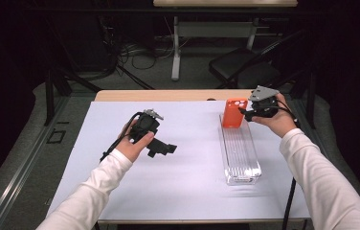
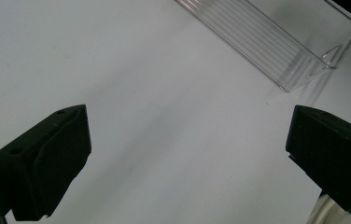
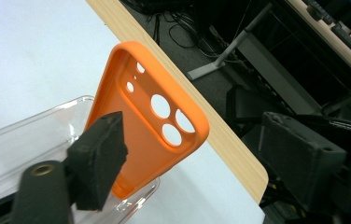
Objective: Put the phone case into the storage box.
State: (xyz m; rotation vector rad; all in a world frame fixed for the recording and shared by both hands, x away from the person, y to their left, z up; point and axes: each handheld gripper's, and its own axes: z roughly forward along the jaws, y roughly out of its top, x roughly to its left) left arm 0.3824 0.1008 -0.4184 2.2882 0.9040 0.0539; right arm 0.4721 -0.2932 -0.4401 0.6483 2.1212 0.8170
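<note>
upright, orange phone case (image 1: 234,113) standing on end in clear tray (image 1: 239,158), apparently leaning, right claw (image 3: 192,158) open around it, left claw (image 2: 187,163) open

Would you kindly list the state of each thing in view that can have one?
Orange silicone phone case: upright on its end in the tray's far end, leaning, between the right gripper's jaws.
Clear ribbed plastic tray: flat on the white table, otherwise unfilled.
Right gripper: jaws open, pads apart from the case.
Left gripper: jaws wide open, nothing between them.
</note>
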